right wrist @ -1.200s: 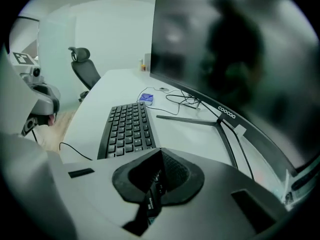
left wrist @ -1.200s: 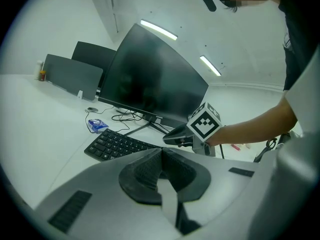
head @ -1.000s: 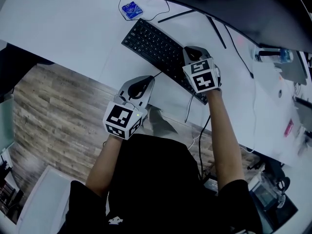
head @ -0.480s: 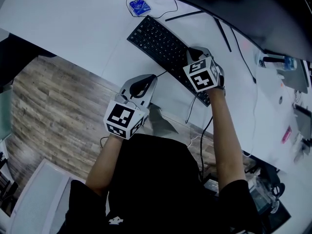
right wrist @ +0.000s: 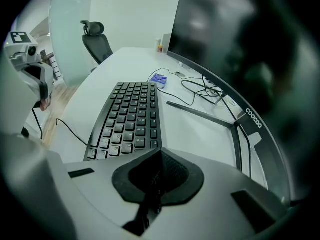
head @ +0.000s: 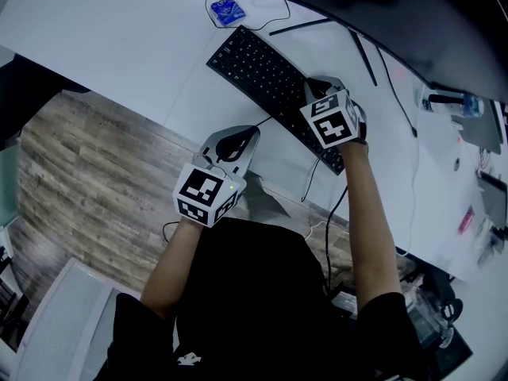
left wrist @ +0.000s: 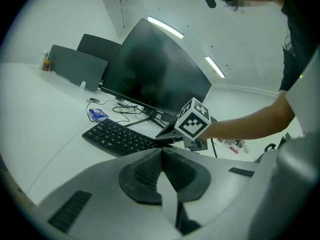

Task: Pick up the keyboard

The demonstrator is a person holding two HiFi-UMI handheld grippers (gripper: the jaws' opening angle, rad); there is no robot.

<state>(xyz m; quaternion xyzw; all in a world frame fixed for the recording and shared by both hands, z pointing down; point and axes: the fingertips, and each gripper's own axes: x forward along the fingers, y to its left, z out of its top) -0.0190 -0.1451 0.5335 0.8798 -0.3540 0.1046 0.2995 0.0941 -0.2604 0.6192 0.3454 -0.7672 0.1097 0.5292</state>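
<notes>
The black keyboard point(head: 260, 71) lies at an angle on the white desk point(head: 119, 38), in front of the monitor. My right gripper point(head: 319, 86) is shut and empty, tilted steeply down over the keyboard's near right end. In the right gripper view the keyboard point(right wrist: 131, 118) stretches away just past the shut jaws of the right gripper point(right wrist: 159, 156). My left gripper point(head: 240, 136) is also shut and empty, at the desk's front edge, short of the keyboard. In the left gripper view the left gripper point(left wrist: 161, 151) points toward the keyboard point(left wrist: 118, 137) and the right gripper's marker cube point(left wrist: 193, 121).
A curved dark monitor point(left wrist: 150, 76) stands behind the keyboard, its stand leg point(right wrist: 200, 114) on the desk. A blue packet point(head: 226, 9) and thin cables point(head: 274, 6) lie at the keyboard's far end. A black cable point(right wrist: 67, 130) runs off the front edge. An office chair point(right wrist: 98, 40) stands beyond the desk.
The head view shifted a little, so the keyboard sits slightly higher and further right in the picture. The right gripper's cube has rolled slightly. Both grippers stay shut and roughly in place.
</notes>
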